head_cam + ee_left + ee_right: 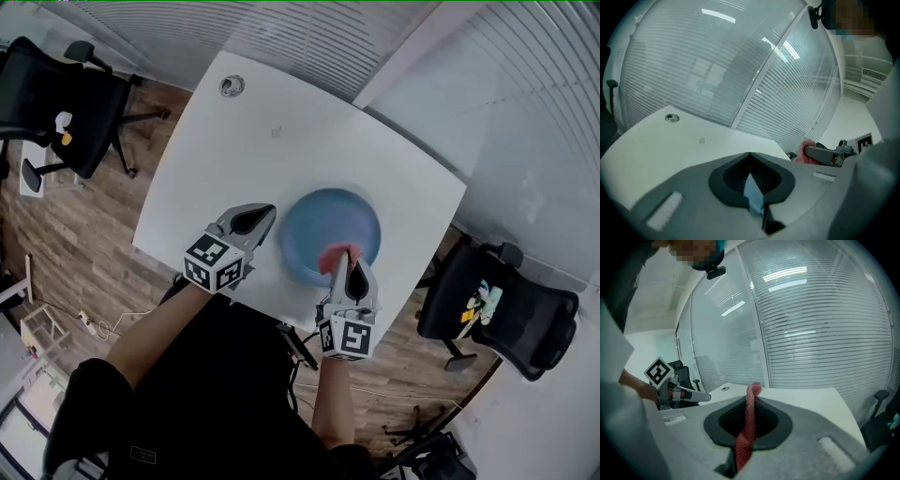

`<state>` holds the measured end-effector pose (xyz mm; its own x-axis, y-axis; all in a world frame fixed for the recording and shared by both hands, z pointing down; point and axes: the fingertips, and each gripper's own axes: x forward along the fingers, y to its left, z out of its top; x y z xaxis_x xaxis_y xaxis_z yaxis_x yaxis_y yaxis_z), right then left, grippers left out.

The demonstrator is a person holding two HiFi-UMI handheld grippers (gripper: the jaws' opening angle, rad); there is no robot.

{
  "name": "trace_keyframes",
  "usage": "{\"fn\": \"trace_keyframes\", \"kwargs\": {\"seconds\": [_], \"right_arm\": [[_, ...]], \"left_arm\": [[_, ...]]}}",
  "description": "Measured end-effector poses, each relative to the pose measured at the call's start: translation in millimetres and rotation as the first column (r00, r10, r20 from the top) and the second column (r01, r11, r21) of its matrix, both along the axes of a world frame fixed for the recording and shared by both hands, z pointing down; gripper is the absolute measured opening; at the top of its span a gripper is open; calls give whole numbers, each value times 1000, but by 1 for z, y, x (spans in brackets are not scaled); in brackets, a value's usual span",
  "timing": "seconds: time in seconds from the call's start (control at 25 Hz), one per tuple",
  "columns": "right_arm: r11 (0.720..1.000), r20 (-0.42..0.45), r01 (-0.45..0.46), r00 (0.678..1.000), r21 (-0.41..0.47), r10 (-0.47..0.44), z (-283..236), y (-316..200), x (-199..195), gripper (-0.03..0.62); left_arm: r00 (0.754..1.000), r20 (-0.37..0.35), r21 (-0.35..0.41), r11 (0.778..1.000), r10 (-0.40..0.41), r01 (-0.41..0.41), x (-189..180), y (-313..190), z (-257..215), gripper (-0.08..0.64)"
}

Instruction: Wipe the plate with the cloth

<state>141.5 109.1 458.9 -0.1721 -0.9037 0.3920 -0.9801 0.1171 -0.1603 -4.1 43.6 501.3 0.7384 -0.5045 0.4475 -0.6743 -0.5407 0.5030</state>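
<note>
Head view, looking steeply down: a white table (234, 150) with a round blue plate (323, 220) near its front edge, close to the person. The left gripper (266, 217) meets the plate's left rim. The right gripper (346, 259) comes in over the plate's near edge with a red cloth (334, 255) bunched at its tip. Black office chairs (70, 108) stand at either side.

Left gripper view: the jaws are closed, with a thin light-blue sliver pinched between them (the same blue as the plate, so most likely its rim seen edge-on). Right gripper view: the jaws are clamped on the cloth, which runs as a narrow red strip up between the pads and pokes out past the tips.

Handling, as a judgement: the plate looks rigid, smooth and probably slippery. It seems light enough for a one-sided hold, but it could pivot or slide out of a pinch, and it may chip if dropped. The rim is the only part thin enough to grip. The cloth is soft, limp and woven; holding it by a fold, with some left loose beyond the tips, gives a pad to rub with.

Only the head view shows the whole plate and how both grippers sit against it. Only the gripper views show what lies between each pair of jaws, and each also catches the other gripper off to one side. No view settles whether the plate rests on the table or is lifted clear.
</note>
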Motion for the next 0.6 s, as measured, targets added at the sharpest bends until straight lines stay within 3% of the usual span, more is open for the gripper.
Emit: {"fn": "trace_keyframes", "kwargs": {"seconds": [0.24, 0.6], "right_arm": [[999, -2, -28, 1000, 43, 28, -29, 2, -12, 17], [983, -19, -158, 987, 96, 161, -80, 26, -31, 17]], "left_arm": [[999, -26, 134, 990, 44, -40, -6, 13, -51, -2], [985, -76, 276, 952, 157, -131, -22, 29, -123, -2]]}}
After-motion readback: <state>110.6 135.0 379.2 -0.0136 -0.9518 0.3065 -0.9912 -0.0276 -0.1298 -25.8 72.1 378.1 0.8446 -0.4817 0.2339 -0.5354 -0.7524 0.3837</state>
